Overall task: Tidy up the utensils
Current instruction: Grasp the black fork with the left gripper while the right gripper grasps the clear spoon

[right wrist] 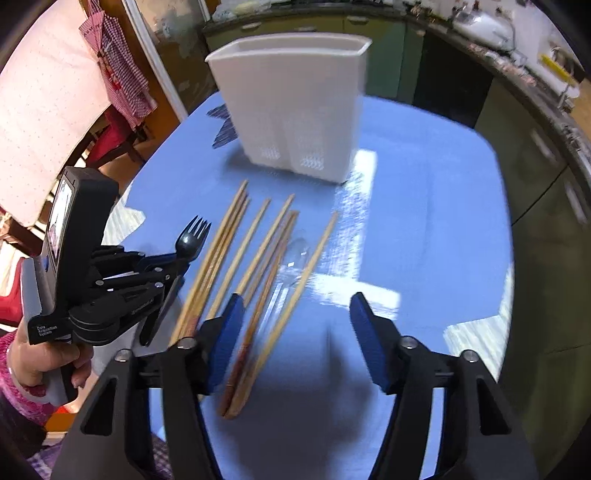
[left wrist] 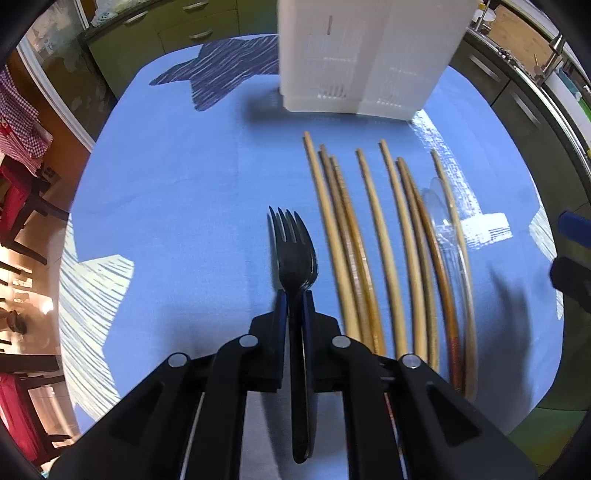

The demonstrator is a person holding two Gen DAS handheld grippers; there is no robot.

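Observation:
My left gripper is shut on black plastic forks, held above the blue tablecloth with tines pointing forward; it also shows in the right wrist view with the forks. Several wooden chopsticks lie side by side to its right, with a clear plastic spoon among them. A white utensil holder stands at the far end of the table. My right gripper is open and empty above the near ends of the chopsticks and the clear spoon; the holder is beyond.
The table has a blue cloth with white and dark patches. Green kitchen cabinets and a counter surround it. Chairs with red cushions stand to the left.

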